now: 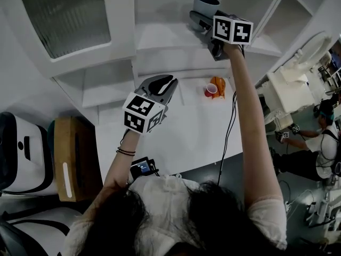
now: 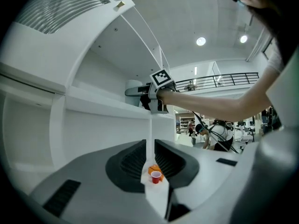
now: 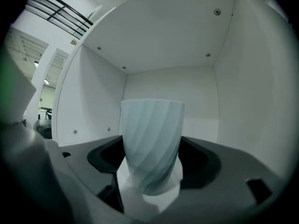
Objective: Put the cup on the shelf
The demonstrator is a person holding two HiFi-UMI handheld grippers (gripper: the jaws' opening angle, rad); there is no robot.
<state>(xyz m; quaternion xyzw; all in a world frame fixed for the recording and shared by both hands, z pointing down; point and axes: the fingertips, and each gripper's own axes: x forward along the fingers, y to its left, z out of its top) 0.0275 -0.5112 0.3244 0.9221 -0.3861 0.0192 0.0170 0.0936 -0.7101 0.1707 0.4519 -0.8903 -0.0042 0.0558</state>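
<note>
A pale blue-grey cup (image 1: 205,5) with a twisted rib pattern is held upright, high inside a white shelf compartment (image 1: 160,39). My right gripper (image 1: 200,17) is shut on the cup. In the right gripper view the cup (image 3: 152,143) fills the space between the jaws of the right gripper (image 3: 152,169), with the compartment's back wall (image 3: 187,92) behind it. Whether its base touches the shelf board is unclear. My left gripper (image 1: 165,84) hangs lower over the white table (image 1: 181,137), shut and holding nothing. The left gripper view shows the left gripper (image 2: 150,158) and, above, the cup (image 2: 133,85).
A small red cup (image 1: 211,90) and an orange thing (image 1: 219,84) sit on the table by the shelf base. A frosted cabinet door (image 1: 64,15) is upper left. A cardboard box (image 1: 74,159) stands left. Another person (image 1: 319,137) works at far right.
</note>
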